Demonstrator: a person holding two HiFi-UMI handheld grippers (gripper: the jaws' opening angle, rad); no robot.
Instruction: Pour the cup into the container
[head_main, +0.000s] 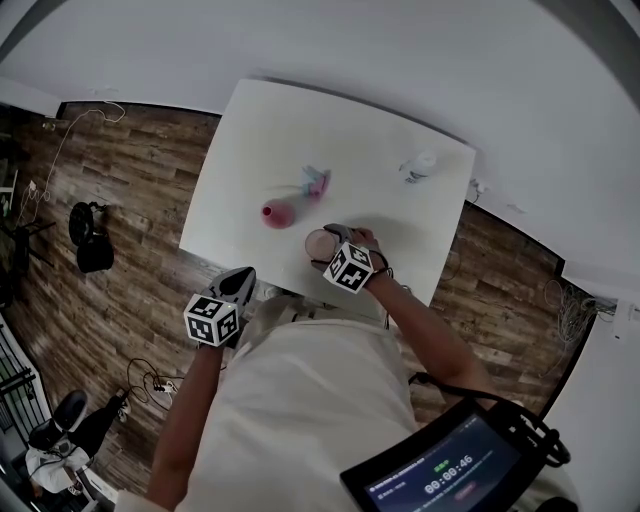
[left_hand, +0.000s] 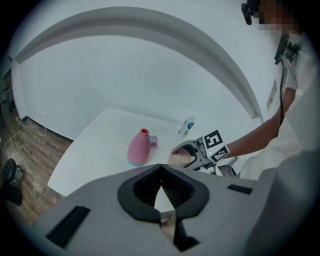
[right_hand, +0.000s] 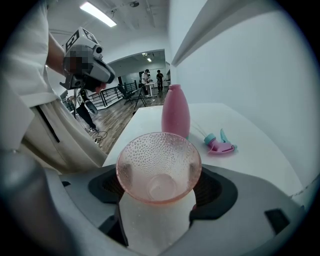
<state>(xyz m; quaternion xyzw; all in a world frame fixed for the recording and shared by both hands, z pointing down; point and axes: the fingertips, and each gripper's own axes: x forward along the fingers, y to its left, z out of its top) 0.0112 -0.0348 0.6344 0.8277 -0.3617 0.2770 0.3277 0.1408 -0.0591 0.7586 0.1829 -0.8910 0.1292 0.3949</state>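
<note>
A pink dimpled cup (right_hand: 159, 167) stands upright between the jaws of my right gripper (right_hand: 159, 197), which is shut on it. In the head view that gripper (head_main: 327, 247) holds the cup (head_main: 317, 243) over the near part of the white table (head_main: 240, 150). Just beyond the cup stands an open pink bottle (head_main: 278, 212) (right_hand: 175, 117), uncapped. My left gripper (head_main: 240, 284) hangs off the table's near edge, shut with nothing in it (left_hand: 161, 200). From the left gripper view I see the bottle (left_hand: 139, 147) and the held cup (left_hand: 182, 154).
A pink and teal spray head (head_main: 316, 182) (right_hand: 220, 145) lies on the table behind the bottle. A small white bottle (head_main: 420, 165) (left_hand: 187, 126) stands at the far right of the table. Wood floor with cables surrounds the table.
</note>
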